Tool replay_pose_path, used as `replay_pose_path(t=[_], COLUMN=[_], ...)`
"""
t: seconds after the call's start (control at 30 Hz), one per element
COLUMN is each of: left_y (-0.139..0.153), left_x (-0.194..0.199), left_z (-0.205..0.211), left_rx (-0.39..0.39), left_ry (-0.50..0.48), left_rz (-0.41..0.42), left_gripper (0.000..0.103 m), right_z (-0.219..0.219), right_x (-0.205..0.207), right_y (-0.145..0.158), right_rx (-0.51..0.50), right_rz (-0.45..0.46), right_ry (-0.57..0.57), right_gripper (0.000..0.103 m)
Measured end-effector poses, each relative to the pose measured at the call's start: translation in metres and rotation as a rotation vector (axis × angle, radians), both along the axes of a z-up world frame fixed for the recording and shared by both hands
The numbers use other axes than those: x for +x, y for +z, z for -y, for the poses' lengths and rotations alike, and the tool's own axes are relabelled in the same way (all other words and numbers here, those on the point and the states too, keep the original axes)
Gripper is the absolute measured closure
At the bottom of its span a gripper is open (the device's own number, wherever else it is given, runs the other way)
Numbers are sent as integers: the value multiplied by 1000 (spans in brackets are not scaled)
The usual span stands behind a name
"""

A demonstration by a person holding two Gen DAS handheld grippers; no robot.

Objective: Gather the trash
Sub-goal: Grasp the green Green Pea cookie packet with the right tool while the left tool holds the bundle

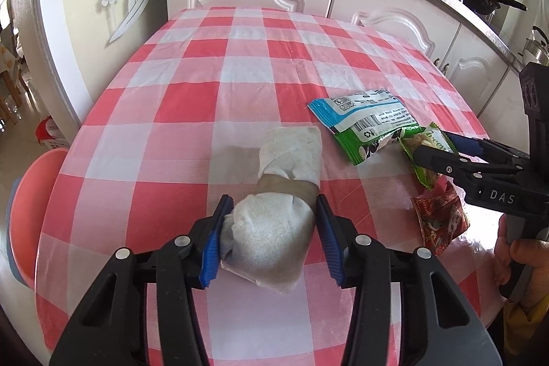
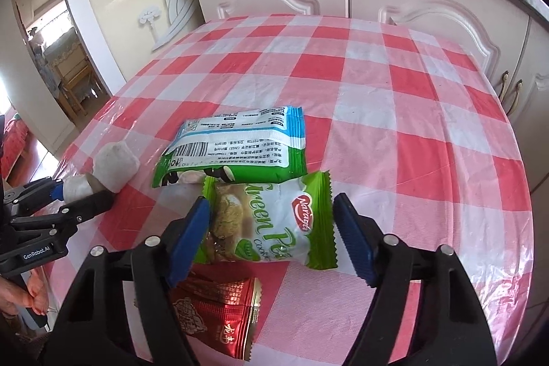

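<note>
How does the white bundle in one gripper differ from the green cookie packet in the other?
The bundle is soft white tissue pushed through a brown cardboard tube; the packet is glossy printed plastic with zigzag ends. The bundle is plump and rolled; the packet lies flatter. The left gripper pinches the bundle; the right gripper straddles the packet with a gap on one side. Both rest on the checked tablecloth.

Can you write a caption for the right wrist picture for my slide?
Right gripper straddles a green pea cookie packet on the checked tablecloth.
</note>
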State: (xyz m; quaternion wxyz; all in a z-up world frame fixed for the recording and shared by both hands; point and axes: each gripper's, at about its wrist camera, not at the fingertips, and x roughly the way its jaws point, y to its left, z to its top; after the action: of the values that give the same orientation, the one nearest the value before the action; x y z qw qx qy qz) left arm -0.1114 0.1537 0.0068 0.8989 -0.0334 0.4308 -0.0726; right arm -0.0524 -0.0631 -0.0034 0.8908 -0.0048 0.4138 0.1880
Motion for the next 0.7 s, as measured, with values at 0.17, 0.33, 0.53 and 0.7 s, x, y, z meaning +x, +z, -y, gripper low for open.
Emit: replay_pose_path(t=[0.17, 0.33, 0.53, 0.7], left_y=[1, 6, 11, 10], left_x=[-1, -4, -6, -8], left_z=[0, 1, 2, 4], left_rx=[-9, -23, -45, -60], left_ry=[-2, -8, -16, -27], left_rz=[4, 19, 30, 28], left_gripper=[53, 53, 53, 53], right_z=[0, 2, 2, 3], right_x=[-1, -2, -3, -3], right_y=[0, 2, 4, 4], right_rx=[-8, 3, 8, 5], right_rz=[6, 15, 30, 27], right_ry=[0, -4, -6, -14], right_gripper=[38, 45, 51, 49])
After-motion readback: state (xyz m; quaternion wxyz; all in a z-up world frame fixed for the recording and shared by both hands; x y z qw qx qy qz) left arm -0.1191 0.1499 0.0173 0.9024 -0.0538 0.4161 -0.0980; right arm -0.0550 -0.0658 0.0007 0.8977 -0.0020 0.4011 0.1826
